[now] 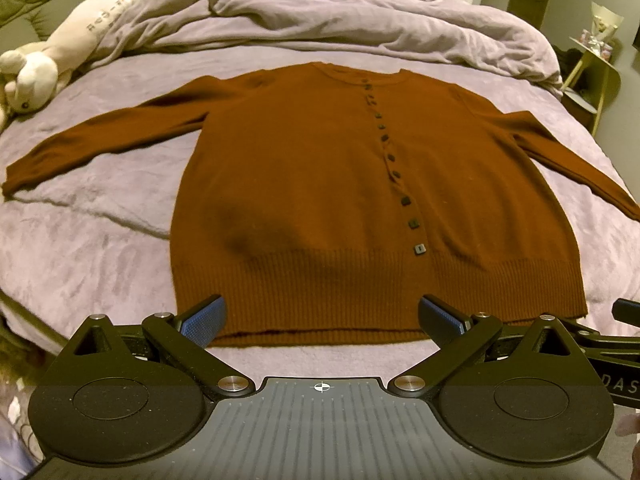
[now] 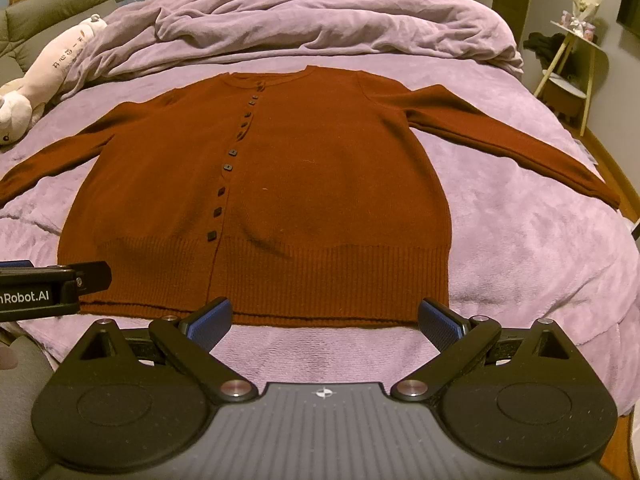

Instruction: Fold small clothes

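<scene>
Just ahead of both wide-open, empty tongs, left tongs (image 1: pixel 320 316) and right tongs (image 2: pixel 325 318), a soft knitted cardigan (image 1: pixel 360 184) is spread flat on the bed (image 1: pixel 80 240); limp fabric, probably best pinched at the hem corners.

Left sleeve cuff of cardigan (image 2: pixel 260 184) cut off at left frame edge in right view; right cuff clipped in left view. Text on plush (image 1: pixel 80 36) too small to read.

Plush toy (image 1: pixel 36 60), rumpled duvet (image 1: pixel 340 12)
</scene>
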Available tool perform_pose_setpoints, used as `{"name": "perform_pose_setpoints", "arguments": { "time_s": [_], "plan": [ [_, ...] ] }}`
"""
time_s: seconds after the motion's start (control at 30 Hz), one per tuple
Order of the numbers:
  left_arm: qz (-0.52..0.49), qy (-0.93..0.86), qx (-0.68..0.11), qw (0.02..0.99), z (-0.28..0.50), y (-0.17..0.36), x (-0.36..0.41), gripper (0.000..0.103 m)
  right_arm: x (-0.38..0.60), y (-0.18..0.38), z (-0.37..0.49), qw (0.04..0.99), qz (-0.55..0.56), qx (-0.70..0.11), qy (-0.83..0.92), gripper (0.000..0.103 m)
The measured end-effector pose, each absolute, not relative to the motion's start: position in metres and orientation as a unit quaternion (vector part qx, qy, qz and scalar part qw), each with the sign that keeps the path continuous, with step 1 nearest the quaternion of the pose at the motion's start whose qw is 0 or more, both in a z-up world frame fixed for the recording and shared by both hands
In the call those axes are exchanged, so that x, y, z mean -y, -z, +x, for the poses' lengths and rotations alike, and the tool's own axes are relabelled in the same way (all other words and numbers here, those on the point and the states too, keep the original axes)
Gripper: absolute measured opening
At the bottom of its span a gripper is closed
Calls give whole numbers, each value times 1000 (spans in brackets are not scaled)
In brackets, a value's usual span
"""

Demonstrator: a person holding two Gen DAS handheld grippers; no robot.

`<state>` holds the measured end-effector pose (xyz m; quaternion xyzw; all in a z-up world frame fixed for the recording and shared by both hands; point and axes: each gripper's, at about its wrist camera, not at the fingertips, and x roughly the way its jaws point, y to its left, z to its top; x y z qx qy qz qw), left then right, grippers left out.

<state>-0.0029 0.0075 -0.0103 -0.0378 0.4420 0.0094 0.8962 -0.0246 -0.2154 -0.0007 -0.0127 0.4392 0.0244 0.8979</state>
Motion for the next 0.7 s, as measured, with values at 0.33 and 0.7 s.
{"name": "perform_pose_setpoints", "arguments": {
  "time_s": [0.33,0.7],
  "plan": [
    [-38,-9,-442,896,-3,10,-8,103,215,1,-25,899,-11,-438,-26,99],
    [-37,-10,-442,896,-4,11,-9,103,216,2,-26,899,-5,-436,-29,99]
  ]
}}
